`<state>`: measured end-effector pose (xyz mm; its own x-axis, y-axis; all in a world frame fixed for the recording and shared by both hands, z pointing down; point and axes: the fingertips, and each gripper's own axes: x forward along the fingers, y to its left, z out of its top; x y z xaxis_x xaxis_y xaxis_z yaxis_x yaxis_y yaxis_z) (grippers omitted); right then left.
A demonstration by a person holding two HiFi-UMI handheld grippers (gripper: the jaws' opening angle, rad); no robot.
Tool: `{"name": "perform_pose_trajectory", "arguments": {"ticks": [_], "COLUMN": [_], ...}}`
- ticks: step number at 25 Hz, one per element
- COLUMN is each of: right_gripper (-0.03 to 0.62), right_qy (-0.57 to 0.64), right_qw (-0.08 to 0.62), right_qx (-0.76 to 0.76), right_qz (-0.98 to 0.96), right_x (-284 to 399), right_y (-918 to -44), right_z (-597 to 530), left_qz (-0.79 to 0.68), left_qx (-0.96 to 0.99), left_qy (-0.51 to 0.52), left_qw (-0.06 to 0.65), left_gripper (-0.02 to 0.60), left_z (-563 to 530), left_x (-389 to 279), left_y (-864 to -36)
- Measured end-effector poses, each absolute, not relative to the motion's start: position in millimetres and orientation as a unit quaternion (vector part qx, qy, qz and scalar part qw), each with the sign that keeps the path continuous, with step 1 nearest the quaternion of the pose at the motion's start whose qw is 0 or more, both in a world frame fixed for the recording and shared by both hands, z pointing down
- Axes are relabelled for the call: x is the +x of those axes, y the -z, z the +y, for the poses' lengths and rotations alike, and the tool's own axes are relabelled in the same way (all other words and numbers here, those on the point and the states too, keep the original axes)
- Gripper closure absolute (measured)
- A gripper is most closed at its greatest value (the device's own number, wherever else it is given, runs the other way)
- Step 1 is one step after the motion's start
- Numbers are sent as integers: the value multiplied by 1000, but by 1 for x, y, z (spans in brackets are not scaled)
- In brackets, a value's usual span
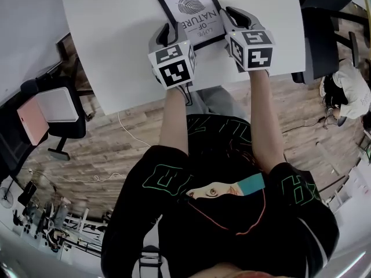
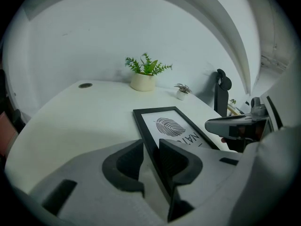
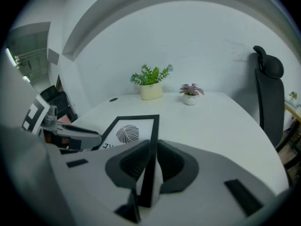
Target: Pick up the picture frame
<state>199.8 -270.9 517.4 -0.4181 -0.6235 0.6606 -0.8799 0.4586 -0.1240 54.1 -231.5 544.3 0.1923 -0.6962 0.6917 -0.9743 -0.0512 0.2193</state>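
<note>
Picture frame [image 1: 194, 11] flat on table [image 1: 116, 39]; left tongs [image 2: 151, 147] wide, right tongs [image 3: 154, 147] narrower, each astride frame edge, unclamped.

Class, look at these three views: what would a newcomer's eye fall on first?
A black picture frame with a leaf print lies on the white table. The left gripper and right gripper, jaws apart, straddle its two side edges. A potted plant stands at the table's far edge.
</note>
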Motion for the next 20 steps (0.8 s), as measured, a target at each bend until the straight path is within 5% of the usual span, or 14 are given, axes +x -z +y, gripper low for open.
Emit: {"name": "perform_pose_trajectory", "arguments": {"ticks": [20], "right_gripper": [503], "right_qy": [-249], "right_qw": [315], "right_qx": [400], "right_qz": [-824], "right_x": [186], "right_y": [-545], "right_z": [-281], "left_qz": [-627], "left_qx": [666], "left_qy": [-179], "left_qw": [363], "left_gripper": [462], "left_z": [-224], "left_x": [64], "left_y": [-553]}}
